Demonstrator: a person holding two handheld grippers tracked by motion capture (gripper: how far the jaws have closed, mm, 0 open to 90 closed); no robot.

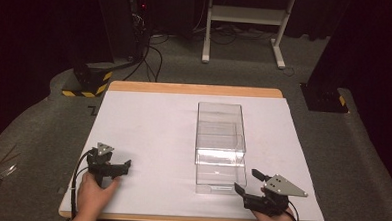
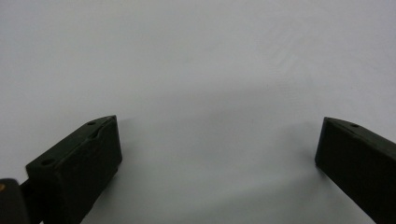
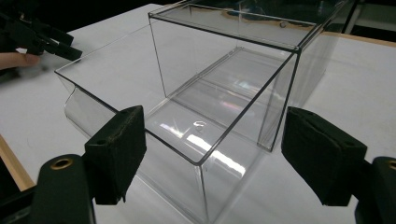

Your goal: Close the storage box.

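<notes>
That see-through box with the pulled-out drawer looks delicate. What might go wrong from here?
1. The right hand-held gripper is open beside the clear drawer, which sticks out of the clear box; a push off to one side might skew or jam it.
2. Nothing holds the box: the left hand-held gripper is open, well apart over the white table cover, so the box may slide.
3. Transparent edges and glare could make aiming harder.

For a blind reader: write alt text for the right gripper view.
A clear plastic drawer box, its drawer pulled partly out, sits on a white table just beyond the right gripper, whose black jaws stand wide open. The left gripper shows at the far upper left.
</notes>
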